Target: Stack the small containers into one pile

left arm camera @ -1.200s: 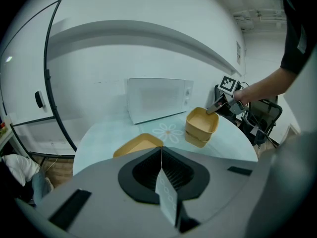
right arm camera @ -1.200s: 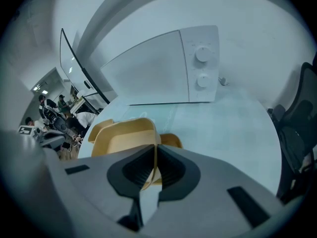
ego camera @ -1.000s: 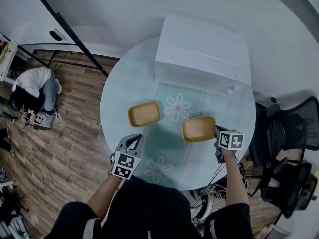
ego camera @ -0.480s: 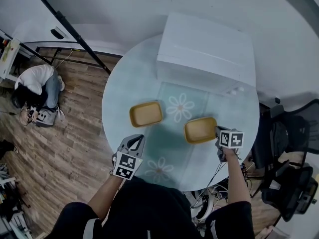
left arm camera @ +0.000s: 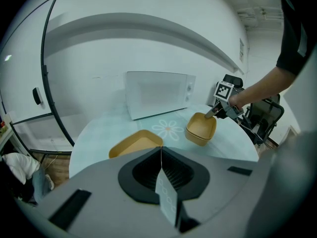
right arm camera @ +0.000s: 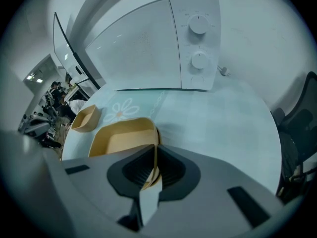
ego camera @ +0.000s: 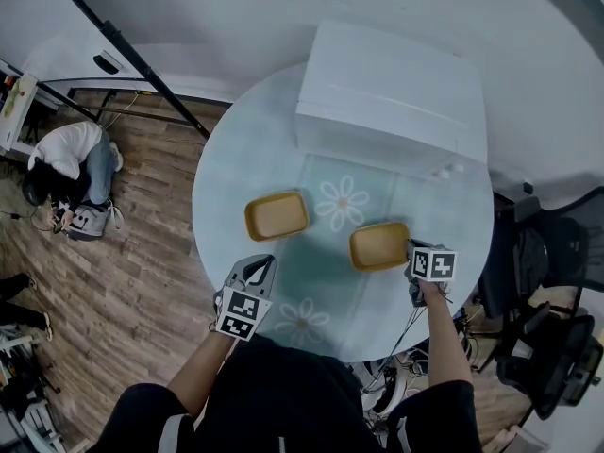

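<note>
No text, brand, number or sign could be read anywhere; the boxy white microwave oven (right arm camera: 143,53) showed 2 dials (right arm camera: 198,24) without legible markings.

Office: swivel chairs (ego camera: 557,262), microwave (ego camera: 387,92)

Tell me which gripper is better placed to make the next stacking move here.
Right, likely. The right gripper is shut on the rim of the right container and could carry it onto the left container. The left gripper is shut, holds nothing, and sits apart from both.
</note>
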Available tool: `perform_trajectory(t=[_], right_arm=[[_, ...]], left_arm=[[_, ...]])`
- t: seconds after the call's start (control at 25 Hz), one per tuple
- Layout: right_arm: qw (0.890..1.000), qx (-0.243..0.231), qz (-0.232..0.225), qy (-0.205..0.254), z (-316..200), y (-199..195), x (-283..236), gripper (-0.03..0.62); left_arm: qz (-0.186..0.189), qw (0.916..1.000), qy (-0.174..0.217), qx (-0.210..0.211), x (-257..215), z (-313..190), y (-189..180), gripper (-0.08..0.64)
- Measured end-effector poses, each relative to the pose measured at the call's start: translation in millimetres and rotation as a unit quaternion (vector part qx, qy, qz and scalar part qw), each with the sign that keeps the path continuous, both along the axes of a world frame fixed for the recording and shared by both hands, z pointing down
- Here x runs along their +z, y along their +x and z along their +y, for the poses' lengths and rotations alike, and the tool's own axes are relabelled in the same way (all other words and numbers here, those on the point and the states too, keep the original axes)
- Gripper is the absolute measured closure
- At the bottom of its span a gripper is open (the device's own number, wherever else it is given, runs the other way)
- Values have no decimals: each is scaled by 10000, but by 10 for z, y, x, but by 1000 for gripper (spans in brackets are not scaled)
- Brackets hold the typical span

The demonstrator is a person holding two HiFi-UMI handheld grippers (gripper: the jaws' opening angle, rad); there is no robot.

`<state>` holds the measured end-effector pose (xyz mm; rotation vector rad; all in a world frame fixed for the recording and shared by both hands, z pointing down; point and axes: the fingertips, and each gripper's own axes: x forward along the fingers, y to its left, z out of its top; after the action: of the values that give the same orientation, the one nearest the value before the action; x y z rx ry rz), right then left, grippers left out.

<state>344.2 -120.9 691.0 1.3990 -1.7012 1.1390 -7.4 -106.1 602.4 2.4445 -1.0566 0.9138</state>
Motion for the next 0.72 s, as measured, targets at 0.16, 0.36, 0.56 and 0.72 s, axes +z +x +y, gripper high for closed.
perform_trajectory(t=[0.16, 0.36, 0.56, 0.72], right_arm=[[9999, -16, 107, -8, 8, -1, 39, 557], [9998, -24, 107, 153, 3, -38, 25, 551], [9985, 58, 354, 424, -18, 20, -59, 546], [9984, 98, 427, 355, 34, 39, -17, 546]], left_arm=[[12, 10000, 4, 33, -23, -20, 39, 546], [20, 9999, -10, 103, -1, -4, 74, 546], [18, 10000, -10, 93, 8, 14, 48, 546], [31, 10000, -43, 80, 15, 48, 37, 546]])
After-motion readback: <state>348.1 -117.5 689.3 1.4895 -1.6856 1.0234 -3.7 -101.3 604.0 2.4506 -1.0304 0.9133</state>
